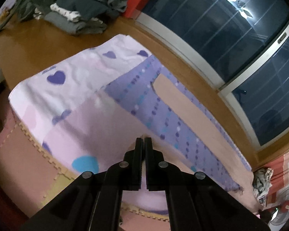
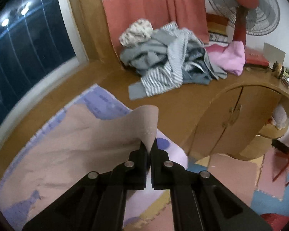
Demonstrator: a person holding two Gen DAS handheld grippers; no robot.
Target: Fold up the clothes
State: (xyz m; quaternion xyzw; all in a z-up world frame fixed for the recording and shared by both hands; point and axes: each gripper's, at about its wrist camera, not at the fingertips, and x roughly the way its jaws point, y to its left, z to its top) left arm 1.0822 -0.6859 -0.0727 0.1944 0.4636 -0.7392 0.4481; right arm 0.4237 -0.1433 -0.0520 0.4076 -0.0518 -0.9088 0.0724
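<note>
While the right gripper (image 2: 148, 144) pinched a corner of the beige knit garment (image 2: 71, 138), lifting it to fold, the left gripper (image 1: 144, 140) clamped its opposite edge.

Beige garment (image 2: 98, 134) in right hand-held gripper (image 2: 148, 144)

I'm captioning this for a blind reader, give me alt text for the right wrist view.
The right gripper, shut, pinches a lifted corner of a beige garment lying on a purple sheet. Beyond it on the wooden platform sits a heap of unfolded clothes, with a curtain and a fan behind.
</note>
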